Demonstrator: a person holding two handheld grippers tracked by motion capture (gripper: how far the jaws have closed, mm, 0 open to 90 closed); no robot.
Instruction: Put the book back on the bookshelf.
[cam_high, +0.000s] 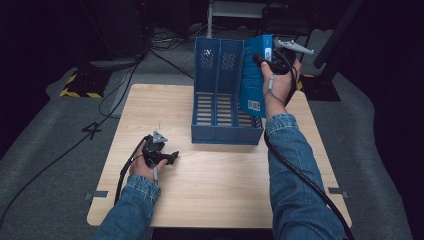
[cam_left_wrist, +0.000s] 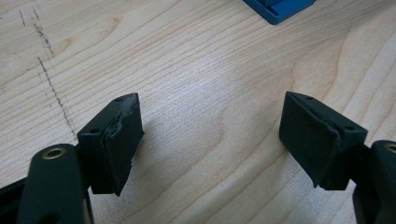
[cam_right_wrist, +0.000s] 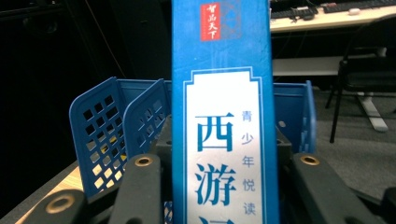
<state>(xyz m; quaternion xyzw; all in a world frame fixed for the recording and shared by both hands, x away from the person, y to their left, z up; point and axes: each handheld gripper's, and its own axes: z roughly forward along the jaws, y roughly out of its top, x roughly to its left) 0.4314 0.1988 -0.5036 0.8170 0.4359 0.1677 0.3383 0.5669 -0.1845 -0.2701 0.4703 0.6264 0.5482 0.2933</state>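
The blue book (cam_high: 255, 75) is clamped in the right claw (cam_high: 262, 62), whose jaws press on both of its covers; it is held upright in the air above the right-hand compartment of the blue file rack (cam_high: 220, 100). In the right gripper view the spine (cam_right_wrist: 222, 112) faces the camera: a red seal with small gold characters at the top, then a white panel framed by a thin line, carrying large blue characters 西游 and a smaller column reading 青少年悦读. The cover looks smooth and slightly glossy. In the high view the back cover shows a white barcode patch (cam_high: 254, 105) near its lower edge.

The file rack is moulded plastic, with three upright compartments, slotted floors and perforated grids in the tall dividers (cam_right_wrist: 100, 135). It stands at the far middle of the worktop (cam_high: 215, 185), a pale wood-grain surface with rounded corners.

In front of the rack and to its left, the left claw (cam_high: 167, 156) rests low over the worktop, its jaws standing wide apart with nothing between them; the black pads (cam_left_wrist: 119, 140) look worn and ragged at the edges. Faint pencil-like marks (cam_left_wrist: 51, 88) cross the wood beside them. Both forearms wear denim sleeves (cam_high: 290, 150).
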